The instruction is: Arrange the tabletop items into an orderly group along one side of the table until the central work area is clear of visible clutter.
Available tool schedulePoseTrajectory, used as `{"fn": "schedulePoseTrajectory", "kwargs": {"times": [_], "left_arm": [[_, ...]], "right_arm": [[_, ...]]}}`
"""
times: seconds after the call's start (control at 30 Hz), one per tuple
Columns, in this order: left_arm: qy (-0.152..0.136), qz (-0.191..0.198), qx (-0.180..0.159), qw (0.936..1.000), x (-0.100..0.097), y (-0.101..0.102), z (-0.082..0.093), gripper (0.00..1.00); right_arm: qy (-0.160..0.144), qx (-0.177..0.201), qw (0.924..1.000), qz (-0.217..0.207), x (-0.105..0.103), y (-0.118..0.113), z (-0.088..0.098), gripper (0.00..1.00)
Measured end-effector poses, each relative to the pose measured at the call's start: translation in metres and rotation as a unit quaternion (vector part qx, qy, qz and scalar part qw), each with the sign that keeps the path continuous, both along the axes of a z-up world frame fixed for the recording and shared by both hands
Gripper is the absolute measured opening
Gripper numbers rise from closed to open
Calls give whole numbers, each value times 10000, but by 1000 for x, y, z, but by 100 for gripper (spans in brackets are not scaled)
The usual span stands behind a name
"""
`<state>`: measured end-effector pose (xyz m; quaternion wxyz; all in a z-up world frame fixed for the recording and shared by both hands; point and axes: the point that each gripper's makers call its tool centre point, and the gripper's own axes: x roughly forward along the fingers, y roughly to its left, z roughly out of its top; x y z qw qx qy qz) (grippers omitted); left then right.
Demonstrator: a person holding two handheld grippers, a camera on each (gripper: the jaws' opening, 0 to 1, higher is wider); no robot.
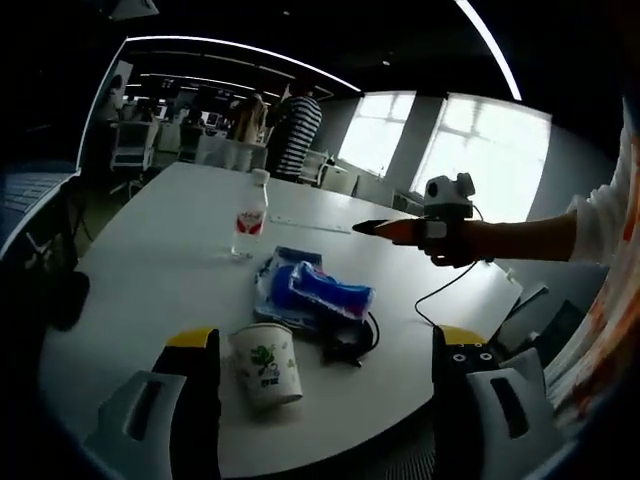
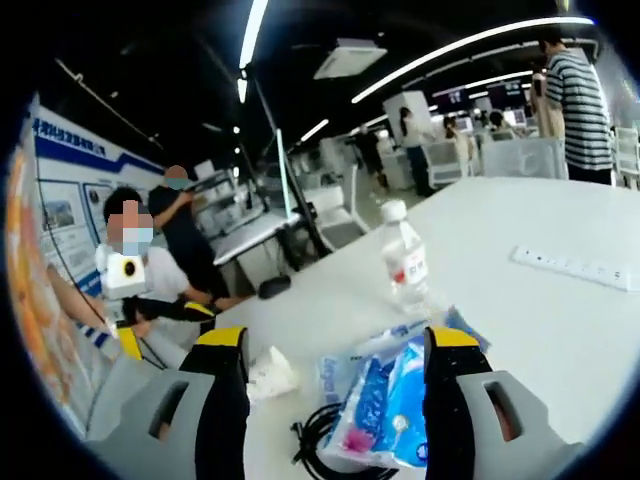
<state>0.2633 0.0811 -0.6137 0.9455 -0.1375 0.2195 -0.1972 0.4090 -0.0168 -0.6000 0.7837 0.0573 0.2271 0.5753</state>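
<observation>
Both pairs of jaws stand wide apart and hold nothing, as far as I can see along them. From my left gripper [image 1: 325, 365] I look across the white table [image 1: 160, 240], and the paper cup [image 1: 266, 364] stands upright between its jaws, nearer the left one, close to the table's near edge; I cannot see into it, so I cannot tell if it holds anything. Just beyond the cup lies the blue tissue pack [image 1: 318, 288], with a black cable [image 1: 350, 342] coiled against its near side, and farther back the water bottle [image 1: 250, 214] stands upright, cap on (whether there is water in it I cannot make out). My right gripper [image 1: 372, 227] reaches into that view from the right, hovering above the table near the tissue pack. In the right gripper view, the right gripper [image 2: 335, 350] frames the same tissue pack [image 2: 390, 405] between its jaws, the cable [image 2: 318, 440] at its lower edge, a crumpled white tissue [image 2: 268, 374] beside the left jaw, the bottle [image 2: 405, 262] beyond, and a white power strip [image 2: 575, 267] well apart to the right. I judge the items sit clustered mid-table, so grouping them along one side is not yet done; each gripper seems lined up on its nearest item.
</observation>
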Motion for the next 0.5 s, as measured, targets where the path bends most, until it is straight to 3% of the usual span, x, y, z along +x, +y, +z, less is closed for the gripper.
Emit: {"fn": "schedulePoseTrajectory", "kwargs": {"times": [0.17,0.5], "left_arm": [[-11,-25,15,10000,1,1,-1,89],[18,-123,89,9999,0,-1,-5,89]], "right_arm": [[168,91,9991,-382,-8,-13,-5,70],[182,86,9960,-866,-19,-36,-6,71]]}}
